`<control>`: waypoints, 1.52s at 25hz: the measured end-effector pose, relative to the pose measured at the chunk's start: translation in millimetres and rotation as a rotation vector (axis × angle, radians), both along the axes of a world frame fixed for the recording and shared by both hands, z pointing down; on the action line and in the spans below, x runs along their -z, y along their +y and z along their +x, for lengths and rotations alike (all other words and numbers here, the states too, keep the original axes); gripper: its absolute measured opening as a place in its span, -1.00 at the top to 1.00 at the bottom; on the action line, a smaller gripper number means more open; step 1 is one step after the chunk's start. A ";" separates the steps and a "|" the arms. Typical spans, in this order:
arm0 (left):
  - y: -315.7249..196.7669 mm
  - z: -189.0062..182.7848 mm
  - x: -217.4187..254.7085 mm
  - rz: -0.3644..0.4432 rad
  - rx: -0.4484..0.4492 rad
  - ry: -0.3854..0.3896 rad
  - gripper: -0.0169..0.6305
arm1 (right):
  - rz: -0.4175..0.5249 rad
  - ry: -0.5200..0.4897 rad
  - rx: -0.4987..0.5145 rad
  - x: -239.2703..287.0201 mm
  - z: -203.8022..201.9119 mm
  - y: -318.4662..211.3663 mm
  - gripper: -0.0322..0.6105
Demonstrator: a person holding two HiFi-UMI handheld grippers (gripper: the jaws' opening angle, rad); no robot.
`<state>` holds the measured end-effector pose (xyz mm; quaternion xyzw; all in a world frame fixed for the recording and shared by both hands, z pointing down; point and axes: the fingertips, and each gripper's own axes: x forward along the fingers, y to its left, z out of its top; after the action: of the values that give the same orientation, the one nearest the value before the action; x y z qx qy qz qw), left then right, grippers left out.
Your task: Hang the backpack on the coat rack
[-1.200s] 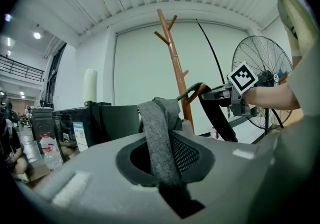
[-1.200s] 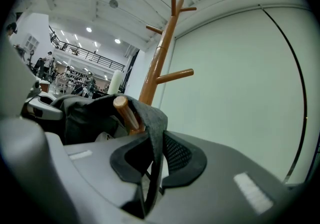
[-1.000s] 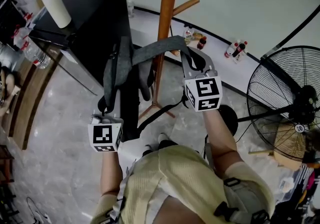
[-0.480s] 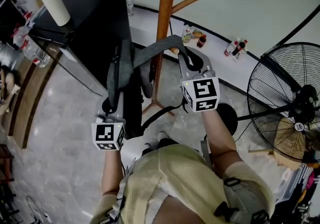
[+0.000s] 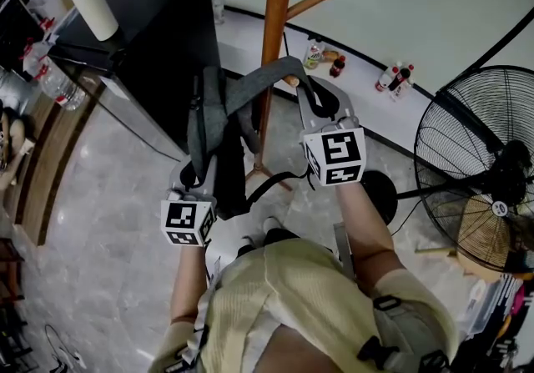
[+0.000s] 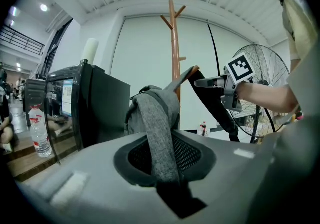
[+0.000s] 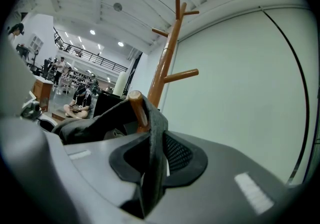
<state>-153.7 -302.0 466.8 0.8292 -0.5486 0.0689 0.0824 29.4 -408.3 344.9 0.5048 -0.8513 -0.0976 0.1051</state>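
Background fan (image 5: 476, 163) and black cabinet (image 5: 158, 37) flank the coat rack (image 5: 275, 21); left gripper (image 5: 193, 178) and right gripper (image 5: 321, 104) jaws, just easing wider, pinch backpack straps (image 5: 250, 88).

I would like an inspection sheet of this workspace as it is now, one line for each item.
Surface: pale polished stone floor.
Job's things: tall wooden coat rack; grey fabric backpack, its shoulder strap over a lower peg.
Clutter: small bottles by the wall; white paper roll on black cabinet.
Grippers: left gripper and right gripper each have the shoulder strap between jaws that have just been opening.
Cables: dark line up the white wall, perhaps a cable.
Surroundings: large black floor fan; seated person far behind.
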 end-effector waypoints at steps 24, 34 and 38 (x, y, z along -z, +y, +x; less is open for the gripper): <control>3.1 32.1 -39.6 -0.160 -0.123 0.007 0.38 | 0.039 -0.024 -0.007 6.2 -4.9 2.1 0.67; 7.3 36.3 -58.0 -0.199 -0.131 0.010 0.38 | 0.073 -0.001 0.003 11.7 -11.0 5.3 0.63; 7.7 36.4 -61.9 -0.206 -0.135 0.005 0.38 | 0.080 0.002 0.005 12.4 -12.1 5.5 0.63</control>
<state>-117.3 -294.4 528.8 0.8514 -0.4814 0.1282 0.1638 17.3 -402.9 332.5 0.5065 -0.8478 -0.1321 0.0854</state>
